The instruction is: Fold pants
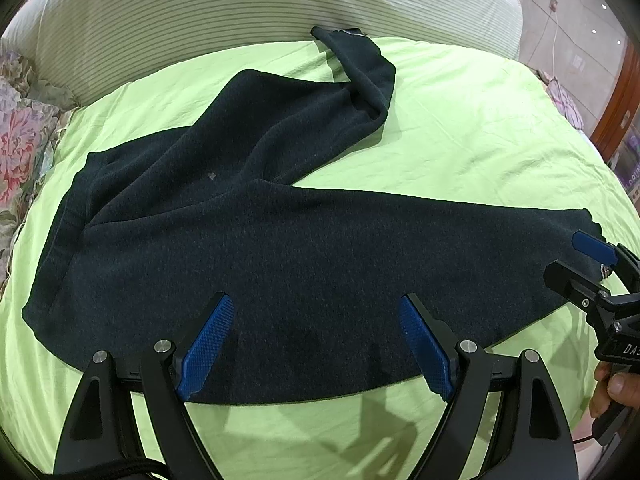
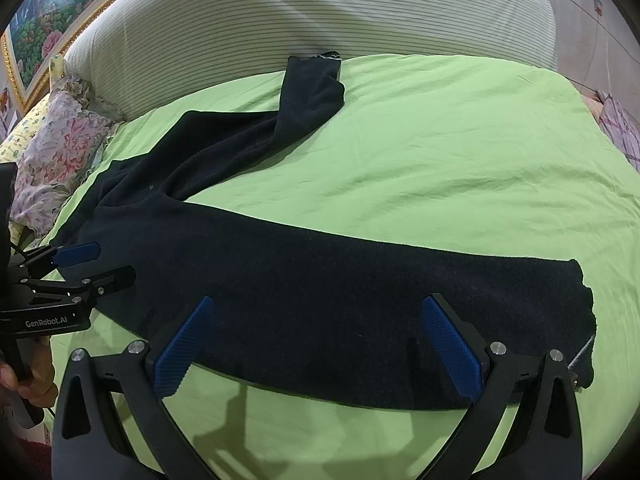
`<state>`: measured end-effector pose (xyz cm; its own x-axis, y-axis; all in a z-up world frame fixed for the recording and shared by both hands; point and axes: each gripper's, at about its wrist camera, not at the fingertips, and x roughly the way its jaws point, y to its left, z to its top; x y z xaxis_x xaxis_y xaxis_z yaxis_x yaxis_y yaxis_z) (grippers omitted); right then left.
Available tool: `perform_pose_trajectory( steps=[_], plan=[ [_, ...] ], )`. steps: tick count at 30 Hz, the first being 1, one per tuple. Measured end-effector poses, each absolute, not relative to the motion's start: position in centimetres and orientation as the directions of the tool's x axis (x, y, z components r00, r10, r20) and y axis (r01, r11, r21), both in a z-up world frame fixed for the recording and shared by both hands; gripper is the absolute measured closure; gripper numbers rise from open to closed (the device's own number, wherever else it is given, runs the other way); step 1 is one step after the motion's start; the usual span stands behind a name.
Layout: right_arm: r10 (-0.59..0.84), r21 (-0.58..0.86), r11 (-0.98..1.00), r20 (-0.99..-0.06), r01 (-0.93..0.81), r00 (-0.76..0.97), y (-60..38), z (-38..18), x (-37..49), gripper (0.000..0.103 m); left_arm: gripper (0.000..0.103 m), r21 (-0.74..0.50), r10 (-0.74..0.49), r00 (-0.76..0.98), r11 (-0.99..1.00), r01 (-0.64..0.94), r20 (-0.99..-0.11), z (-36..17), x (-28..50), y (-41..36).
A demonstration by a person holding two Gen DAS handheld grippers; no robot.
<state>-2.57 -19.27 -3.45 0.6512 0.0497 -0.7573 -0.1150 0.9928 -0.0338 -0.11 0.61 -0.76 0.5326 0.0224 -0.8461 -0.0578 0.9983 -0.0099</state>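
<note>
Dark navy fleece pants [image 1: 280, 240] lie spread on a green bed sheet [image 1: 460, 120]. One leg runs toward the striped headboard, the other lies across the front. My left gripper [image 1: 316, 304] is open, hovering over the near leg's front edge, close to the waist end. My right gripper [image 2: 316, 308] is open above the same leg [image 2: 360, 300] near its cuff end. Each gripper shows in the other's view: the right one at the far right [image 1: 580, 264], the left one at the far left [image 2: 104, 264]. Neither holds cloth.
A striped cushioned headboard [image 2: 320, 16] stands behind the bed. Floral pillows [image 2: 56, 152] lie at the left. A patterned cloth [image 2: 620, 128] lies at the bed's right edge. Green sheet [image 2: 440, 160] stretches to the right of the pants.
</note>
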Motion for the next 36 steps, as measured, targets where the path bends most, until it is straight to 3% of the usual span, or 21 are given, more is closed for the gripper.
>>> perform_pose_trajectory(
  steps=[36],
  plan=[
    [0.070,-0.017,0.992,-0.754,-0.126,0.653,-18.6,-2.8,-1.5,0.000,0.018,-0.023,0.022,0.520,0.996,-0.081,-0.854,-1.1,0.2,1.6]
  ],
)
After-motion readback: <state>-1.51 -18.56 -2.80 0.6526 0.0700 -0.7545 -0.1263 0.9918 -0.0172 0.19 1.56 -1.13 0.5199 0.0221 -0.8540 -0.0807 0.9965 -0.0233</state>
